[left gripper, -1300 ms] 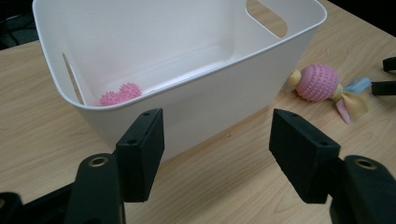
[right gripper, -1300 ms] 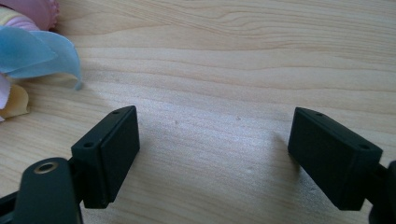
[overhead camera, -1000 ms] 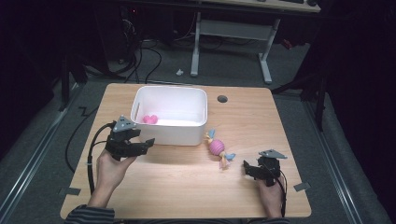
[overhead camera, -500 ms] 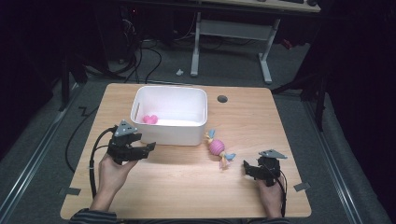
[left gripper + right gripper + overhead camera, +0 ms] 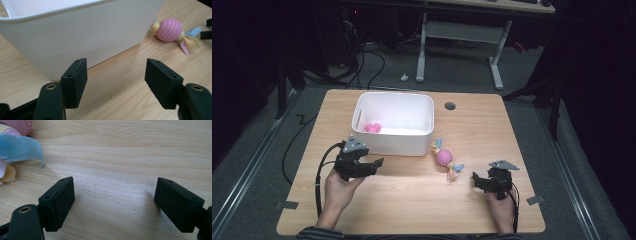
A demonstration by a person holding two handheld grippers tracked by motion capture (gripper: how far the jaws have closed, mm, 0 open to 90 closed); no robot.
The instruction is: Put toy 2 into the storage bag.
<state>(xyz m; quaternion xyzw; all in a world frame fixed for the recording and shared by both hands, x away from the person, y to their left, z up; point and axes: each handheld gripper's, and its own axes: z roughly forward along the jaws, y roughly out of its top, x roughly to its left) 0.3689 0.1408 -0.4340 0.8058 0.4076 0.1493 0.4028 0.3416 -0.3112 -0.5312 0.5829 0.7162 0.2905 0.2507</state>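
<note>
**A:** What is on the desk [image 5: 412, 200] at this moment?

**B:** A white bin [image 5: 393, 122] stands toward the far side, with a small pink toy [image 5: 372, 127] lying inside it. Just beside the bin's right near corner lies a second toy, a pink knobbly ball with yellow and blue ribbon ends [image 5: 445, 160]. It rests flat on the wood, apart from both hands.

**A:** And the two grippers?

**B:** The left gripper [image 5: 371, 165] sits low beside the bin's near wall, jaws released with nothing between them. The right gripper [image 5: 476, 181] rests on the desk near the ribbon toy's right end, jaws also spread wide and empty. In the right gripper view, a blue ribbon tail [image 5: 22, 148] lies just off to the upper left of the jaws.

**A:** How should the pickup go, judging from this?

**B:** The right gripper looks best placed. It should swing toward the toy until the ball sits squarely between the jaws, then close on the firm round body and not the floppy ribbons, which would likely slip. A lift clear of the bin's rim should follow before releasing it inside.
</note>
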